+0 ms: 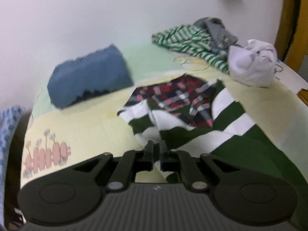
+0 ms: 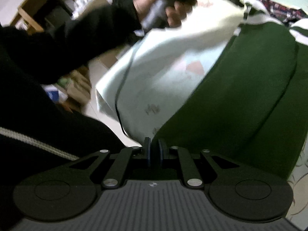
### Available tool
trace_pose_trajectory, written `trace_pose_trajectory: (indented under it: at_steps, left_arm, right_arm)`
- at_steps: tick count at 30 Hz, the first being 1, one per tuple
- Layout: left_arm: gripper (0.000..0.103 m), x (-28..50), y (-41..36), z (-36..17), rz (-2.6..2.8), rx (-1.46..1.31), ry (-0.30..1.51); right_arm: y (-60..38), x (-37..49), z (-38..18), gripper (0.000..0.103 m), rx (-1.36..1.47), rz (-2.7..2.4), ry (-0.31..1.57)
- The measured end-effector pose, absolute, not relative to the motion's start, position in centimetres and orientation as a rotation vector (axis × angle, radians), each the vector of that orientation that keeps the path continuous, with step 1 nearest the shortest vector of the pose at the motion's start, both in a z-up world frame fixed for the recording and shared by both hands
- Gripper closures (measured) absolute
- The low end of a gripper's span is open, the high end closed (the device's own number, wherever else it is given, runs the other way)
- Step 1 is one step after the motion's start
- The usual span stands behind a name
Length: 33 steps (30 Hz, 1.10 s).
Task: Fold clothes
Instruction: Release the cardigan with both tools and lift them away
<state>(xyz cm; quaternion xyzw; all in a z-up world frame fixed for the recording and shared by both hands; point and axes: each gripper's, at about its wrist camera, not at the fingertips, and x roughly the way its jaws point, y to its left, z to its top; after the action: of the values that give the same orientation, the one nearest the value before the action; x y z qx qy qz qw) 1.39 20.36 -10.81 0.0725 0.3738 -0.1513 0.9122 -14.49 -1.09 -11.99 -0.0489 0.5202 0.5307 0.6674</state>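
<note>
pinching a fold of the green-and-white striped shirt point(image 1: 236, 134) at the bottom centre of the left wrist view, the left gripper point(image 1: 157, 150) has its fingers pressed nearly together with white cloth between them. the right gripper point(image 2: 154, 150) shows the same narrow gap at the dark green hem, low in its own view; whether cloth sits between those fingers, i cannot tell. the shirt lies spread across a pale yellow bedsheet point(image 1: 92, 127), with a red plaid garment point(image 1: 179, 96) resting on its striped upper part. beyond, left of centre, sits a folded blue garment point(image 1: 90, 75). at upper right lie a thin-striped green shirt point(image 1: 184, 38), a grey garment point(image 1: 219, 32) and a crumpled white garment point(image 1: 252, 65). in the right wrist view, a hand point(image 2: 163, 5) in a black sleeve point(image 2: 77, 34) grips a handle at the top.
</note>
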Motion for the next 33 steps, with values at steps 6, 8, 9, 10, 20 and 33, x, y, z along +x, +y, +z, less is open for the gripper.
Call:
trace_pose_trajectory:
  at_steps: [6, 8, 9, 10, 20, 33]
  left_arm:
    - [0.090, 0.8, 18.2, -14.0, -0.347, 0.231, 0.837]
    - [0.090, 0.1, 18.2, -14.5, -0.350, 0.247, 0.806]
    - [0.089, -0.1, 18.2, -14.5, -0.349, 0.267, 0.798]
    - [0.086, -0.3, 18.2, -14.5, -0.348, 0.286, 0.794]
    - [0.061, 3.8, 17.3, -13.0, -0.266, 0.255, 0.756]
    - [0.066, 5.9, 20.3, -12.4, -0.190, 0.089, 0.775]
  right_arm:
    - [-0.4, -14.7, -13.8, 0.091, -0.176, 1.162, 1.261]
    - [-0.5, -14.5, -13.7, 0.088, -0.168, 1.152, 1.297]
    - [-0.7, -14.5, -13.3, 0.085, -0.151, 1.148, 1.319]
    - [-0.9, -14.4, -13.0, 0.081, -0.135, 1.145, 1.340]
    - [-4.3, -10.7, -9.0, 0.066, 0.061, 0.901, 1.016]
    - [-4.1, -4.9, -10.3, 0.065, 0.192, 0.558, 0.798]
